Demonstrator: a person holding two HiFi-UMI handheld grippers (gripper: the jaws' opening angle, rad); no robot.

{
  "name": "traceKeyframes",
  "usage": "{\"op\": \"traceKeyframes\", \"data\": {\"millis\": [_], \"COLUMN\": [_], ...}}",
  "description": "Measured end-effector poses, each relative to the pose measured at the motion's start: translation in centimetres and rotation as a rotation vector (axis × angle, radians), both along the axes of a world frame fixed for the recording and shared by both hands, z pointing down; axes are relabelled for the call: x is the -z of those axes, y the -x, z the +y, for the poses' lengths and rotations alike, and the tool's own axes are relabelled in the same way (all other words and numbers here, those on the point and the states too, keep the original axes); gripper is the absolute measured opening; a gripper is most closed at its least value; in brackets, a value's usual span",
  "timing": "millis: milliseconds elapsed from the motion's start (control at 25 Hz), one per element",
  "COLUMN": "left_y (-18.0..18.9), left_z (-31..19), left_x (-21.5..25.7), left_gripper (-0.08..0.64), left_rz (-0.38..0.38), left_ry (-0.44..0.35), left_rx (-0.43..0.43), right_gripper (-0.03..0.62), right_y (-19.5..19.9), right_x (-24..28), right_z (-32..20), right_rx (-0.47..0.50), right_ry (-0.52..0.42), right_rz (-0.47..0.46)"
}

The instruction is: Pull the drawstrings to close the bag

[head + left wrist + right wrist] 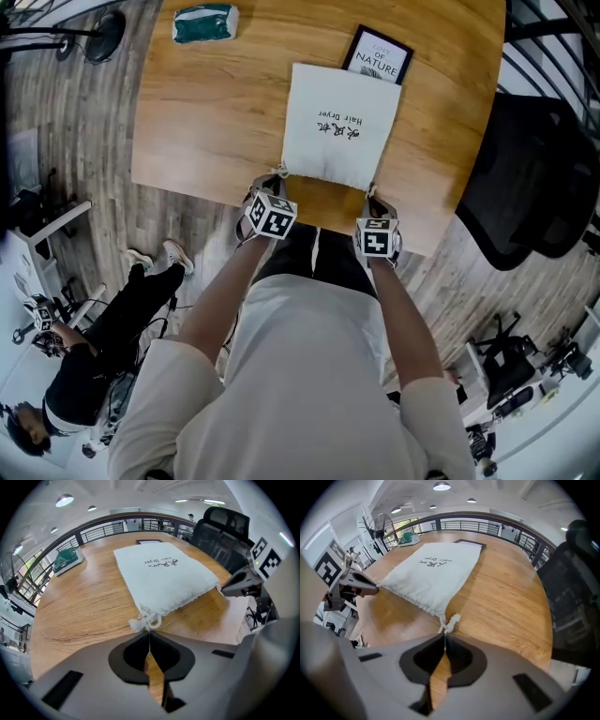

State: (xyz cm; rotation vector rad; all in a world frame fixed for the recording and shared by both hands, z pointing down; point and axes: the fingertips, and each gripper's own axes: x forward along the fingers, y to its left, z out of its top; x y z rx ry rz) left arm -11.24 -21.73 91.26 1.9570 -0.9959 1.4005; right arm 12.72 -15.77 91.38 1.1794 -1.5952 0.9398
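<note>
Already you have both cords pinched. Your left gripper (149, 635) is clamped tight on the knotted white drawstring (146, 620) at one corner of the flat white cloth bag (161, 576), and your right gripper (444, 638) is clamped likewise on the other cord end (451, 620). The bag lies on the round wooden table (211, 103) with its mouth toward you, spread wide. The outward pull remains to do.
</note>
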Motion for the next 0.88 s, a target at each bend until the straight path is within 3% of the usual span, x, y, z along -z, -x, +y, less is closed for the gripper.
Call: {"op": "traceKeyframes", "data": {"millis": [120,240,400,680,880], "left_y": [0.0,0.2,1.0,2.8,3.1], "left_z": [0.0,0.1,0.0,-1.4,-2.9], "left_x": [0.1,0.0,1.2,4.0,7.3], "left_gripper": [0.0,-0.002,-0.002,-0.002,-0.002], "left_rz": [0.021,0.084,0.141,0.05,0.015], "left_ry": [-0.004,0.051,0.068,-0.062,-0.2], "left_rx": [0.008,0.041,0.067,0.013,-0.007], "right_gripper": [0.012,0.011,0.011,0.009,0.009], "right_y": [0.0,-0.2,-1.1,-2.1,-3.1], "right_x": [0.3,0.3,1.6,4.4,6.9], "right_z": [0.0,0.0,-0.4,-1.4,-2.2], "right_rx": [-0.004,0.01,0.074,0.23,0.234], "right_ry": [0.003,0.011,-0.022,-0.126,-0.199], "right_rz": [0.002,-0.005,0.055,0.18,0.222]}}
